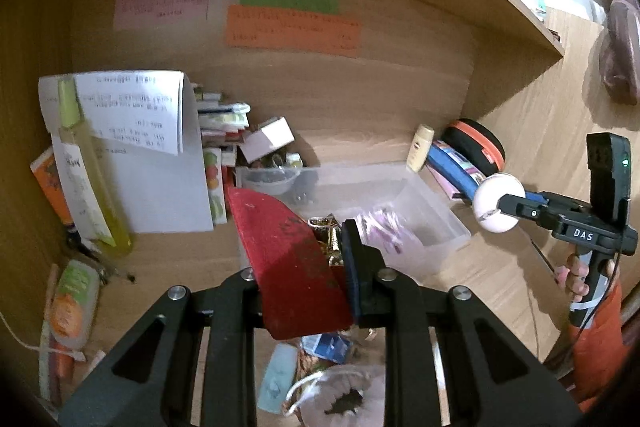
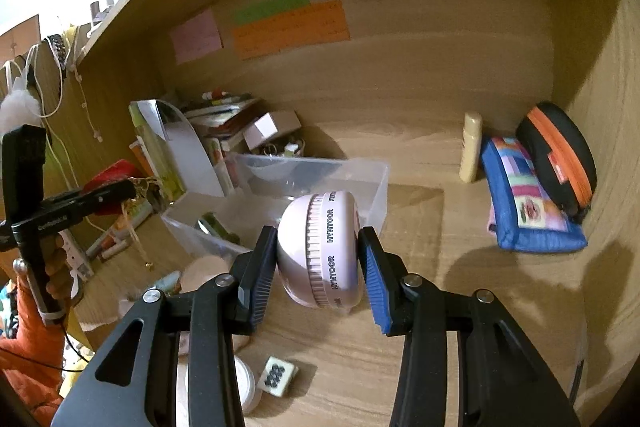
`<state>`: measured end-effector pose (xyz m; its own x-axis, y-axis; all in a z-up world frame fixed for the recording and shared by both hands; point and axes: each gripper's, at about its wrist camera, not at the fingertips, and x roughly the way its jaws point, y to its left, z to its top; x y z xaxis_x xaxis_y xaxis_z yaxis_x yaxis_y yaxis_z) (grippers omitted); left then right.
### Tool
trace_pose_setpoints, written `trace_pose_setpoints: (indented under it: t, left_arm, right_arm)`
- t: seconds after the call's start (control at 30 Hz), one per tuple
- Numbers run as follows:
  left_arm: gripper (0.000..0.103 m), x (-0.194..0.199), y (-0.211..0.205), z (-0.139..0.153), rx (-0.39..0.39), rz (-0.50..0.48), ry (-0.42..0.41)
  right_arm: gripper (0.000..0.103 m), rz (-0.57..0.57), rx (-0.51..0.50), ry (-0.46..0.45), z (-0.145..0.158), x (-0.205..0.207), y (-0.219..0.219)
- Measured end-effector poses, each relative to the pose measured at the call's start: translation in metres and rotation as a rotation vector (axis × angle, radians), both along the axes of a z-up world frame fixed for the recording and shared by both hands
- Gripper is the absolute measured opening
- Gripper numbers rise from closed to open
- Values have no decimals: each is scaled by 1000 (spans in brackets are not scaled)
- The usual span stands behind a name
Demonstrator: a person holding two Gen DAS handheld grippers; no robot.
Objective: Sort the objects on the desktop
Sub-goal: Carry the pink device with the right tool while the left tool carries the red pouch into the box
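Observation:
My left gripper [image 1: 316, 259] is shut on a red felt pouch [image 1: 288, 263] with gold trinkets [image 1: 328, 239] hanging beside it, held above the near edge of a clear plastic bin [image 1: 440, 219]. My right gripper [image 2: 318, 259] is shut on a round pale pink case [image 2: 320, 251] printed HYMTOOR, held above the desk in front of the same bin [image 2: 376, 187]. The right gripper with the pink case [image 1: 498, 203] also shows in the left wrist view at the right. The left gripper with the red pouch [image 2: 112, 175] shows at the left of the right wrist view.
The bin holds a pink packet [image 1: 388, 235] and a small clear bowl [image 1: 272, 179]. A blue pouch [image 2: 524, 203], black-and-orange case [image 2: 560, 155] and cream tube [image 2: 470, 147] stand back right. Papers, books and a yellow bottle [image 1: 88, 171] stand at left. A mahjong tile [image 2: 277, 381] lies near.

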<state>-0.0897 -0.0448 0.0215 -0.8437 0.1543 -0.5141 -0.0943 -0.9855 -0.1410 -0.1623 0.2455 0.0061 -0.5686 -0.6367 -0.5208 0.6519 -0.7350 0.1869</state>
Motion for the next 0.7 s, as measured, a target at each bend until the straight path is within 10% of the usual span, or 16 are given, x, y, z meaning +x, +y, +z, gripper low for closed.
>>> trace_pose_setpoints:
  t: [0.7]
  left_arm:
    - [22,-75,-6,5,35,7,2]
  right_arm:
    - [38,78,-47,-39,4,-54,-54]
